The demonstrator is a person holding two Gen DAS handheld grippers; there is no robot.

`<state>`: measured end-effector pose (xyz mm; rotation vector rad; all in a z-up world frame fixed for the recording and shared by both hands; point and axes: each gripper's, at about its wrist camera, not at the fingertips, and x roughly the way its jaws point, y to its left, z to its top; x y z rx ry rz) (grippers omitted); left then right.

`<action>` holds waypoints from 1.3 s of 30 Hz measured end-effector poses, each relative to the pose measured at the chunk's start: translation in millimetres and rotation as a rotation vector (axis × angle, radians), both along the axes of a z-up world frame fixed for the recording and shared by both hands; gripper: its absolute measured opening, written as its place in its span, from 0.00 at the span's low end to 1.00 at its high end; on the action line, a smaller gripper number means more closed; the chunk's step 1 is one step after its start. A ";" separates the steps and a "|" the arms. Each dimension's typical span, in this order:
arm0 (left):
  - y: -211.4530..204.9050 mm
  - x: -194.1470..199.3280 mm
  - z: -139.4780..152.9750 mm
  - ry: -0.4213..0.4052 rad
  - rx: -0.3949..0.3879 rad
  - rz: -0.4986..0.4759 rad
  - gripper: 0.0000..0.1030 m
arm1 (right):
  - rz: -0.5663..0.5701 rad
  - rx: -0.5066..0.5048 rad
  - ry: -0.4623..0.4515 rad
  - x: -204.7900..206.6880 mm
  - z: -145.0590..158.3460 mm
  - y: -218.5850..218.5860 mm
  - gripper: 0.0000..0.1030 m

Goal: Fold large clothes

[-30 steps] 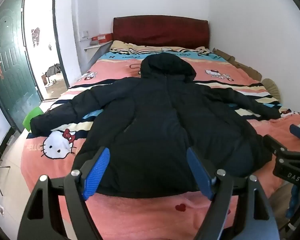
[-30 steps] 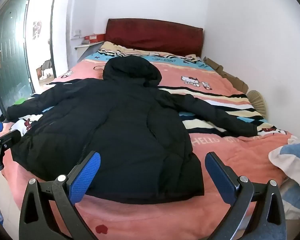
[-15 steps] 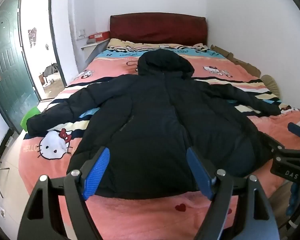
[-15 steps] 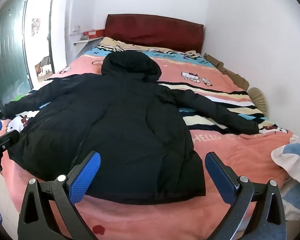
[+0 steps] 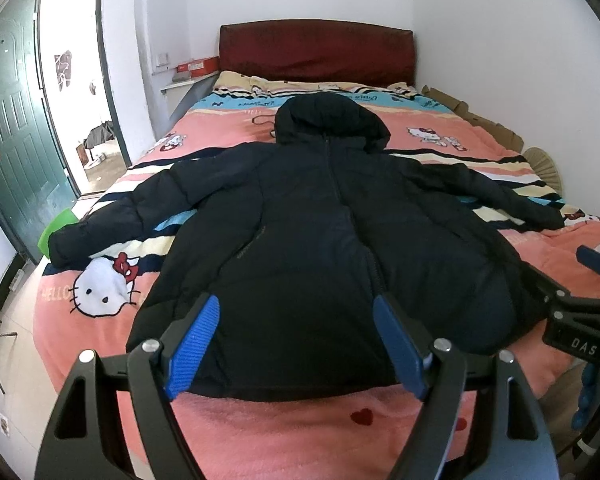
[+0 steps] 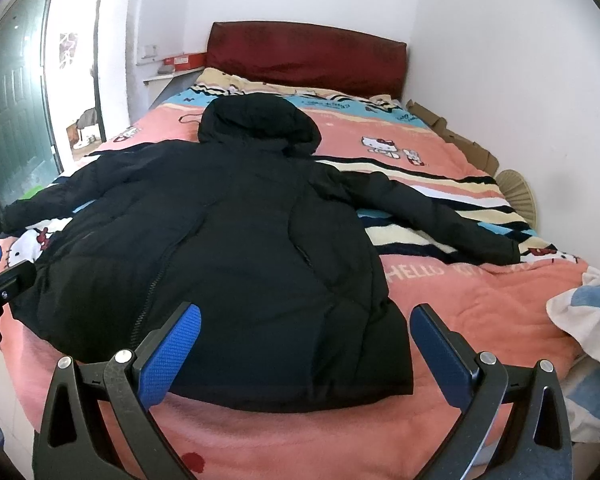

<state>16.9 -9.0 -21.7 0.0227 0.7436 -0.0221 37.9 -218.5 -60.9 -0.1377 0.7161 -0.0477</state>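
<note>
Black hooded puffer jacket lies spread flat, front up, on the bed with the pink striped cartoon-cat blanket. Hood points toward the dark red headboard; hem at the near edge of the bed. Both sleeves out to the sides: left sleeve reaches toward the bed edge by the green door, right sleeve runs across the stripes toward the wall. Zipper closed down the centre, as far as can be seen.

Left claw: blue pads wide apart, nothing between them, held above the hem on the left half. Right claw: likewise spread wide and empty, above the hem near its right corner. Neither touches the fabric.

Handling judgement: quilted fill, so soft, bulky and springy; light for its size. The shell looks smooth, probably slippery under the pads. Folds are likely to puff back open, and a thin pinch of the outer layer alone may slide or lift only the top panel.

Where to grip: sleeve cuffs first, since they are narrow enough for the pads to close right around; bring each sleeve across the chest. Then take the hem corners, one per claw, biting through both layers at the stitched edge, where the fabric is flatter and firmer.

Risk: the jacket dragging the loose blanket along with it.
</note>
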 end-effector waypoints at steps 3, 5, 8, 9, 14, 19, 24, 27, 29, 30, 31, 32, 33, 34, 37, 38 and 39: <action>0.2 0.5 0.1 0.000 -0.001 0.000 0.77 | -0.001 -0.003 0.001 1.1 -1.1 0.2 1.00; -1.4 0.9 -2.1 -0.001 0.006 0.000 0.77 | -0.002 -0.006 0.003 3.0 -1.8 0.0 1.00; -3.0 2.8 -6.7 0.006 0.013 -0.005 0.77 | -0.003 -0.012 0.006 4.3 -4.0 -0.4 1.00; -4.3 3.2 -8.9 0.008 0.016 -0.008 0.76 | -0.004 -0.015 0.010 4.9 -4.2 -0.4 1.00; -9.4 4.4 -20.3 0.018 0.025 -0.011 0.77 | -0.019 -0.016 0.030 9.0 -11.5 -2.9 1.00; -4.7 11.5 -24.2 0.032 0.021 -0.018 0.77 | -0.019 -0.014 0.046 12.2 -17.9 -3.3 1.00; -4.3 15.5 -26.7 0.045 0.028 -0.026 0.77 | -0.015 -0.020 0.046 15.2 -18.5 -1.1 1.00; -4.4 18.0 -28.3 0.055 0.025 -0.033 0.77 | -0.019 -0.019 0.049 17.2 -19.8 -1.8 1.00; -4.0 20.4 -30.0 0.068 0.022 -0.033 0.77 | -0.021 -0.019 0.053 18.9 -21.0 -2.8 1.00; -3.4 21.5 -30.9 0.075 0.019 -0.032 0.77 | -0.022 -0.021 0.055 19.5 -21.6 -2.9 1.00; -2.9 22.4 -31.8 0.080 0.016 -0.031 0.77 | -0.023 -0.022 0.057 19.3 -21.8 -2.0 1.00; -2.4 23.3 -32.7 0.086 0.015 -0.031 0.77 | -0.023 -0.021 0.057 20.4 -21.8 -1.9 1.00; -2.0 23.9 -33.3 0.089 0.015 -0.029 0.77 | -0.024 -0.022 0.055 20.4 -21.9 -1.9 1.00; -1.7 24.4 -33.4 0.090 0.015 -0.029 0.77 | -0.025 -0.023 0.055 21.1 -22.1 -1.8 1.00; -1.1 28.0 -32.4 0.087 0.016 -0.028 0.76 | -0.025 -0.025 0.057 22.6 -22.6 -1.5 1.00; -1.1 28.5 -32.2 0.086 0.018 -0.028 0.77 | -0.025 -0.027 0.059 23.3 -23.2 -1.2 1.00; -0.8 29.0 -31.9 0.085 0.018 -0.027 0.77 | -0.025 -0.027 0.061 24.4 -23.5 -1.4 1.00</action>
